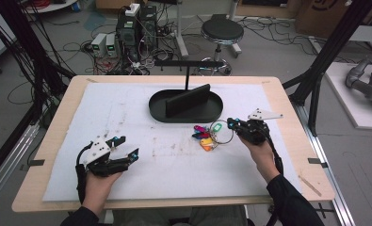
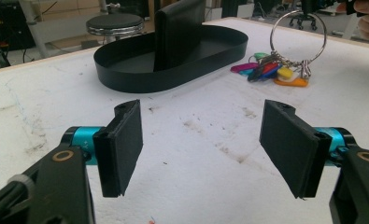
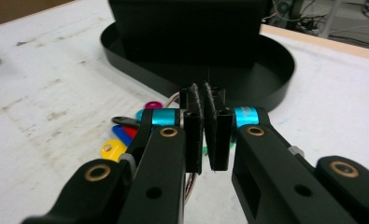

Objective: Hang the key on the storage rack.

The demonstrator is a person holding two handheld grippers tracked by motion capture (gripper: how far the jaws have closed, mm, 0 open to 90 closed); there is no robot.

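Beside the tray (image 1: 157, 112), right tongs (image 1: 230, 124) pinch the key ring (image 1: 222, 135).

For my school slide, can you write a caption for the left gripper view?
Open left gripper faces a black oval tray; beyond, a key ring stands up above its colourful tags.

Black oval tray (image 1: 157, 112); key tags (image 1: 205, 137) pink, blue, red, yellow, orange, green; white stained mat (image 1: 127, 108) on tan worktop (image 1: 70, 92).
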